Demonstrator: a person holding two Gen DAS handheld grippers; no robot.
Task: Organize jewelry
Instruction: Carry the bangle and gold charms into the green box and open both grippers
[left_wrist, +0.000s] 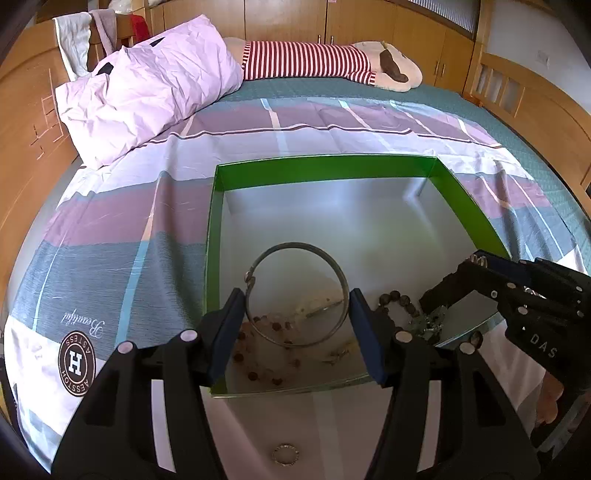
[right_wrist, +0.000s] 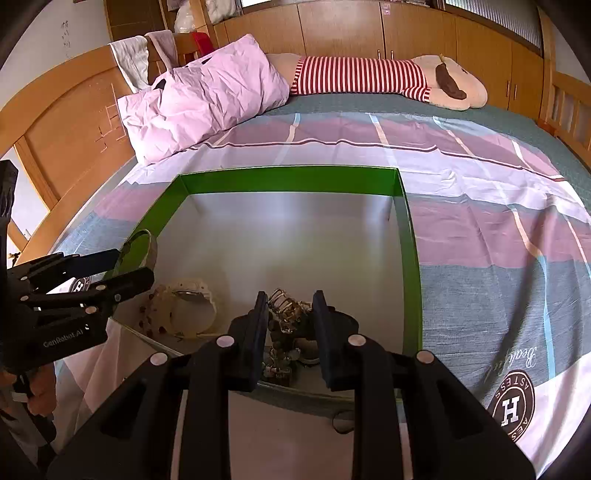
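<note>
Over a green-walled box (left_wrist: 218, 236) set on a patchwork bedspread (left_wrist: 110, 229), we hold two claws above the jewelry already gathered at its near end. Our left gripper (left_wrist: 297, 314) is clamped across a thin metal bangle (left_wrist: 295, 254), pads pressing its rim at three and nine o'clock. Our right gripper (right_wrist: 290, 319) has narrow jaws around a beaded, wire-framed piece (right_wrist: 286, 306) that seems pinched (contact is hard to confirm). A white watch (right_wrist: 192, 310) lies at ten o'clock from that piece; dark beads (left_wrist: 395, 301) sit at three o'clock from the bangle. A small ring (left_wrist: 285, 453) waits outside, at six o'clock. We judge this the placing step: next, lower gently, release inside the walls, then fetch the ring.
</note>
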